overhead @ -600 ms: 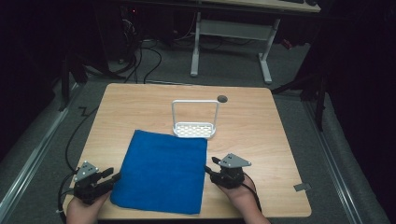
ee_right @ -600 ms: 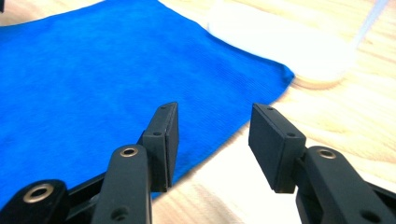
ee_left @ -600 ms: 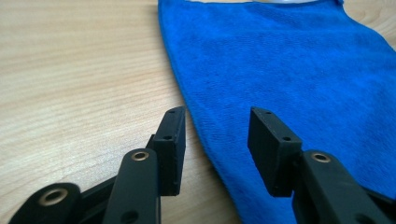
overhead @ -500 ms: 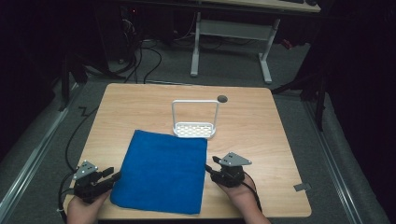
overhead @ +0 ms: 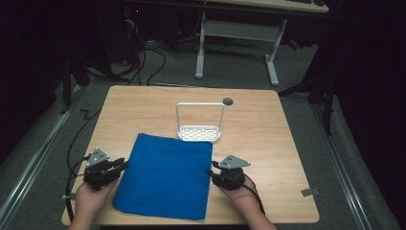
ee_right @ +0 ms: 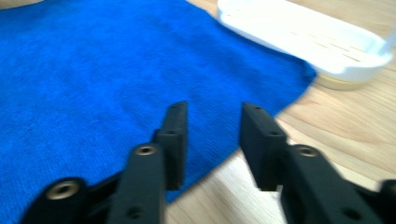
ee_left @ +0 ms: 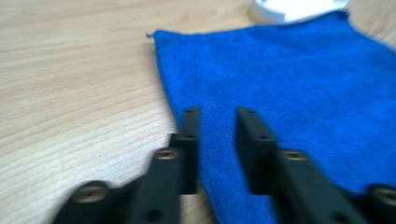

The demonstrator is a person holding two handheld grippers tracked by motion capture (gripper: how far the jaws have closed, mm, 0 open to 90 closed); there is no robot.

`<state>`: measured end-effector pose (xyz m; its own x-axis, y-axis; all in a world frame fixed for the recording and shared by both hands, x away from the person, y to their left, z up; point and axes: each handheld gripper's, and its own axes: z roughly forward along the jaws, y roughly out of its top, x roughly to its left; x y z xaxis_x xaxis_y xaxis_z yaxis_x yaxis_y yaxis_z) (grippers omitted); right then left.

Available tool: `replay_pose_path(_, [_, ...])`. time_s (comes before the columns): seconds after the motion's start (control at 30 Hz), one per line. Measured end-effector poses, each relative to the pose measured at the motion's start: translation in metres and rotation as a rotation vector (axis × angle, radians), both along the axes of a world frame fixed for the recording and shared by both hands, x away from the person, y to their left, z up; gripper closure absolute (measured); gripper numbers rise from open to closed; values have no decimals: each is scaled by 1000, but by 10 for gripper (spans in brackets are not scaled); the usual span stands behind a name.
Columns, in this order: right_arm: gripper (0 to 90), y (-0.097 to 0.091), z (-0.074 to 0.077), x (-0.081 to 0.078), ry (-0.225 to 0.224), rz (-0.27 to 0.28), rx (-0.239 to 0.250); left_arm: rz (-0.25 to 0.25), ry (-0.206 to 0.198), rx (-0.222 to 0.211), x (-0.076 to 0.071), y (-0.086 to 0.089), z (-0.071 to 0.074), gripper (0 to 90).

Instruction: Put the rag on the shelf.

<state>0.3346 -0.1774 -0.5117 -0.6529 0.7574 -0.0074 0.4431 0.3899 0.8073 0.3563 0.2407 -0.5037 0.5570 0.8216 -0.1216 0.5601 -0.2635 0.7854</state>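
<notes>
The blue cloth [overhead: 165, 179] lies flat on the bench [overhead: 268, 139], long axis 12-to-6. The left gripper [overhead: 119, 166] at 9 and the right gripper [overhead: 211, 169] at 3 flank it, equally near, fingers apart and seemingly (blurred views) gripping nothing.

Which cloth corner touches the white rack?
The far right corner of the blue cloth, by the white rack; the other three lie on bare table.

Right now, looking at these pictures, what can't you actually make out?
- High view: the small dark round spot on the table behind the white rack is too small to identify.
- Left gripper view: the rack is cut off by the top edge and blurred.
- High view: whether either hand-held gripper, left or right, touches the blue cloth; the jaws are too small.
- Whatever lies under the cloth.
</notes>
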Motion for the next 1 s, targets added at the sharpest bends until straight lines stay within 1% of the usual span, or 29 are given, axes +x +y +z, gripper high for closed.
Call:
replay_pose_path(0.03, [705, 3, -1, 1, 2, 14, -5, 0, 0, 0, 0, 0, 0, 821])
replay_pose_path(0.07, [772, 6, -2, 3, 3, 30, -25, -28, 14, 37, 1, -6, -5, 862])
replay_pose_path(0.1, [825, 9, -4, 4, 4, 44, -31, -46, 21, 66, 0, -9, -9, 886])
replay_pose_path(0.13, [872, 13, -5, 6, 20, 61, -37, -58, 33, 70, 0, -10, -10, 900])
replay_pose_path(0.17, [898, 15, -6, 7, 25, 70, -41, -72, 46, 76, -1, -11, -13, 900])
replay_pose_path(0.23, [900, 22, -9, 9, 40, 91, -51, -83, 61, 108, -4, -11, -16, 900])
replay_pose_path(0.33, [900, 29, -13, 11, 62, 107, -76, -104, 90, 112, -7, -11, -22, 900])
replay_pose_path(0.37, [900, 29, -13, 11, 62, 107, -76, -104, 90, 112, -7, -11, -22, 900])
replay_pose_path(0.4, [900, 32, -15, 12, 71, 110, -98, -112, 85, 108, -9, -9, -23, 900])
replay_pose_path(0.43, [900, 32, -15, 12, 71, 110, -98, -112, 85, 108, -9, -9, -23, 900])
replay_pose_path(0.47, [900, 32, -17, 12, 78, 112, -109, -109, 88, 93, -10, -7, -24, 900])
replay_pose_path(0.5, [900, 32, -17, 12, 78, 112, -109, -109, 88, 93, -10, -7, -24, 900])
replay_pose_path(0.53, [900, 31, -17, 11, 86, 108, -108, -106, 89, 76, -12, -6, -25, 900])
replay_pose_path(0.6, [900, 31, -18, 11, 81, 110, -105, -114, 90, 68, -13, -5, -26, 900])
replay_pose_path(0.67, [900, 30, -17, 9, 84, 108, -108, -129, 103, 47, -16, -5, -26, 887])
replay_pose_path(0.73, [900, 26, -17, 7, 85, 110, -110, -141, 107, 45, -21, -6, -26, 884])
replay_pose_path(0.77, [900, 25, -17, 6, 86, 107, -111, -141, 107, 45, -21, -6, -26, 884])
replay_pose_path(0.8, [900, 21, -16, 4, 92, 103, -115, -161, 108, 55, -27, -10, -25, 884])
replay_pose_path(0.83, [900, 21, -16, 4, 92, 103, -115, -161, 108, 55, -27, -10, -25, 884])
replay_pose_path(0.87, [900, 14, -16, 1, 94, 101, -109, -187, 115, 66, -32, -16, -24, 884])
replay_pose_path(0.9, [900, 12, -16, 0, 102, 96, -104, -202, 118, 76, -34, -20, -23, 884])
replay_pose_path(0.93, [900, 9, -16, -1, 104, 95, -107, -213, 117, 89, -36, -23, -22, 884])
replay_pose_path(0.97, [900, 9, -16, -1, 104, 95, -107, -213, 117, 89, -36, -23, -22, 884])
replay_pose_path(1.0, [900, 4, -15, -2, 106, 88, -111, -225, 111, 92, -40, -28, -22, 884])
